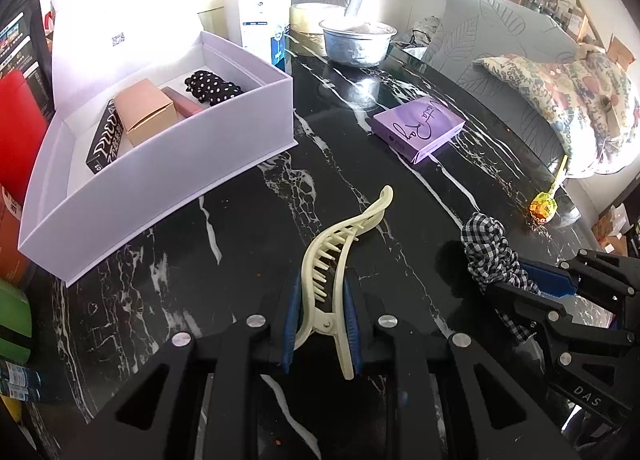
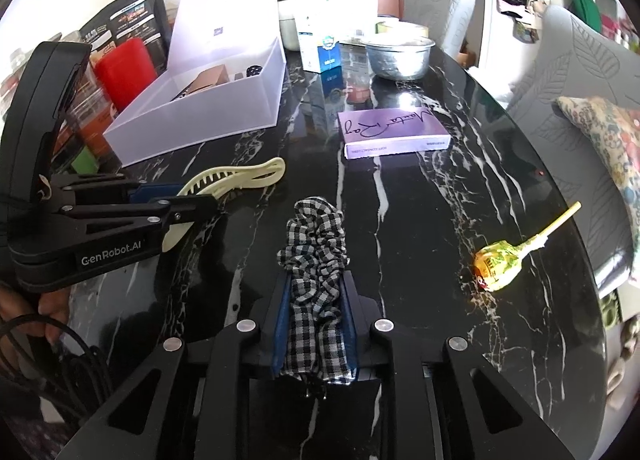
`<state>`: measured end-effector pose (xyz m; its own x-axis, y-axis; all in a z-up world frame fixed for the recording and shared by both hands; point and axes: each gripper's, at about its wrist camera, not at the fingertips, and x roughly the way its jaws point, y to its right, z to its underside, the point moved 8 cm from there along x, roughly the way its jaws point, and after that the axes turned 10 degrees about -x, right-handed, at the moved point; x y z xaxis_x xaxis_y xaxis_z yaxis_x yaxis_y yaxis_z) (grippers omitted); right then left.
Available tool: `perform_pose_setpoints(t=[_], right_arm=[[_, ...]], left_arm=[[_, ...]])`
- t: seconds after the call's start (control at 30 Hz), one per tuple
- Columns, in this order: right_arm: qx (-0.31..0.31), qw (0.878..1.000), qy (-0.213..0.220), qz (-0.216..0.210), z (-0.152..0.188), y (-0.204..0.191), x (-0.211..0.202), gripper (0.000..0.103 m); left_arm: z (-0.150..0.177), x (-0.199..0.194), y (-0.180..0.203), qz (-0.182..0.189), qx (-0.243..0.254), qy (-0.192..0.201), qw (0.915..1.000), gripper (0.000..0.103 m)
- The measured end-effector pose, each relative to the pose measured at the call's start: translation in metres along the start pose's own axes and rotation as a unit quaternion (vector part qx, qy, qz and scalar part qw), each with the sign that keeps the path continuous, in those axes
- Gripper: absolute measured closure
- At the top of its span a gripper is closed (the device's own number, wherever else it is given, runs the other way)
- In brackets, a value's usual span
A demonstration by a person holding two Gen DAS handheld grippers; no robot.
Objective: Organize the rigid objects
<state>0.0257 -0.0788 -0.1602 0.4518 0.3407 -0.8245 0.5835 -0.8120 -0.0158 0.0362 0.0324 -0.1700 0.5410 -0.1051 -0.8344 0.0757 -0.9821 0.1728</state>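
Left tool [image 1: 322, 324] clamping hair clip [image 1: 340, 256], right tool [image 2: 314, 330] clamping scrunchie [image 2: 314, 260], "GenRobot.AI", perhaps "DAS"

Bench [image 2: 400, 220]: glossy black marble-look, white veins, reflective. Hair clip [image 1: 340, 260]: smooth cream plastic. Scrunchie [image 2: 316, 252]: checked woven cloth, matt. Bowl [image 1: 357, 42]: dull metal. Storage box [image 1: 224, 140]: matt white card. Lollipop [image 2: 498, 264]: shiny crinkled wrapper.

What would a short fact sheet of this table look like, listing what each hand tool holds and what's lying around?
left tool: shut on cream hair clip
right tool: shut on checked scrunchie
white box: open, holds small cartons and a polka-dot item
purple box: flat on black marble table
lollipop: lying near table's right edge
metal bowl: far end
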Motion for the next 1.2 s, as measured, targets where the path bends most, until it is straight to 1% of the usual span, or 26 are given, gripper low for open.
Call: perform_pose_setpoints(t=[0.2, 0.43, 0.77, 0.93, 1.1, 1.2], right_arm=[[0.007, 1.000, 0.002, -0.002, -0.003, 0.000, -0.002, 0.082], [-0.010, 1.000, 0.012, -0.027, -0.009, -0.016, -0.005, 0.082], [-0.048, 0.996, 0.029, -0.073, -0.027, -0.055, -0.010, 0.082], [-0.071, 0.992, 0.040, -0.092, -0.037, -0.079, -0.016, 0.082], [-0.083, 0.989, 0.056, -0.104, -0.045, -0.099, -0.026, 0.082], [-0.087, 0.988, 0.062, -0.109, -0.050, -0.107, -0.030, 0.082]], left_arm=[[0.003, -0.004, -0.005, 0.008, -0.018, -0.001, 0.9998, 0.083], [0.008, -0.022, -0.019, -0.009, -0.041, 0.013, 0.9990, 0.083], [0.020, -0.058, -0.054, -0.048, -0.092, 0.040, 0.9937, 0.083], [0.025, -0.078, -0.068, -0.060, -0.110, 0.058, 0.9904, 0.083], [0.028, -0.097, -0.080, -0.065, -0.117, 0.075, 0.9882, 0.083], [0.028, -0.104, -0.084, -0.059, -0.122, 0.079, 0.9876, 0.083]])
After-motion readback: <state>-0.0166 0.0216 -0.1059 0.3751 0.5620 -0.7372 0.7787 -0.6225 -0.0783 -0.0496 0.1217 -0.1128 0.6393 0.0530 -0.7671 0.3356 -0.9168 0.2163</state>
